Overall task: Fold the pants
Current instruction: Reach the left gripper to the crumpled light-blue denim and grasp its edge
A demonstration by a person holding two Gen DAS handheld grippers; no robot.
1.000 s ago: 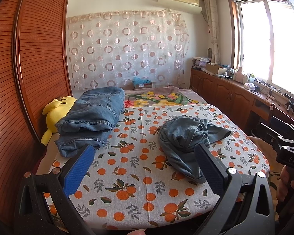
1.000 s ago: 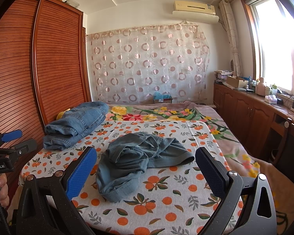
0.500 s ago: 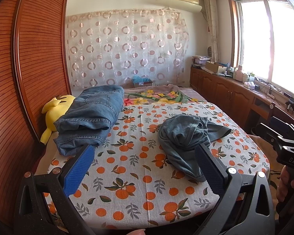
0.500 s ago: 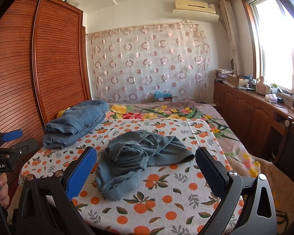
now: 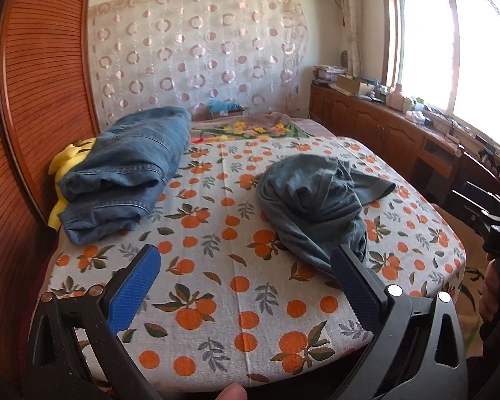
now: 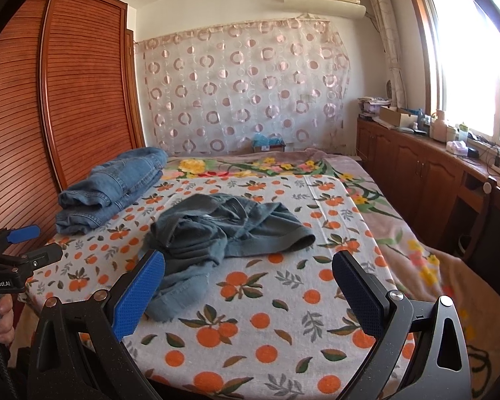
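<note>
The bed (image 6: 283, 316), covered in an orange-print cloth, ran up against the slatted wardrobe (image 6: 50, 116) on the left and stopped short of the wooden cabinets (image 6: 416, 166) on the right. Its near strip lay bare. The left gripper (image 5: 246, 266) hung over the near edge with its jaws spread wide and nothing between them — the right gripper (image 6: 248, 266) likewise. The pants (image 6: 223, 230) lay crumpled in a grey-blue heap near the middle of the bed, one leg trailing toward the near edge. Well apart at far left sat folded jeans (image 5: 126, 173), stacked, touching a yellow plush toy (image 5: 66, 160).
</note>
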